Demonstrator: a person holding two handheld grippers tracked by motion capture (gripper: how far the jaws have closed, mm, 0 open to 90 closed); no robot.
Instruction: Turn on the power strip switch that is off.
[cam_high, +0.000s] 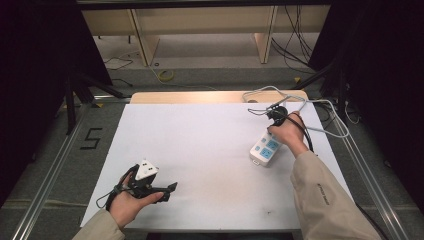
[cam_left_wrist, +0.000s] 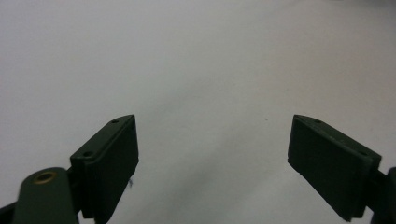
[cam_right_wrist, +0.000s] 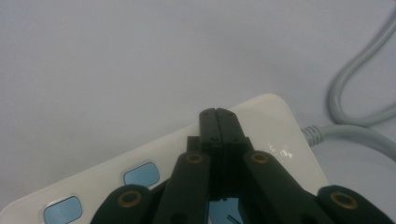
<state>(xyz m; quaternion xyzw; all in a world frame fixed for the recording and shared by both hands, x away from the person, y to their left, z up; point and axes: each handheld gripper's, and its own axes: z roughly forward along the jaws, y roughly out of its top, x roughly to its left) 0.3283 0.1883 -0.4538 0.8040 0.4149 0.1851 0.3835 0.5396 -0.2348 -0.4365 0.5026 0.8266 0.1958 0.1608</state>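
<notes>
A white power strip (cam_high: 264, 149) with blue sockets lies at the right of the white table cover (cam_high: 200, 150). Its grey cable (cam_high: 320, 102) loops off to the back right. My right gripper (cam_high: 276, 116) is over the strip's far end, held from above by a hand. In the right gripper view its jaws (cam_right_wrist: 218, 114) are shut together with nothing between them, tips at the top face of the strip (cam_right_wrist: 280, 140) near where the cable (cam_right_wrist: 355, 84) leaves it. My left gripper (cam_high: 170, 191) rests near the front left, open and holding nothing (cam_left_wrist: 212, 154) over bare white surface.
A wooden table edge (cam_high: 200, 96) shows behind the cover. Metal rails (cam_high: 55, 165) run along both sides. Loose cables (cam_high: 295, 45) and a wooden shelf frame (cam_high: 145, 40) are on the floor beyond. A "5" mark (cam_high: 91, 138) is on the floor at left.
</notes>
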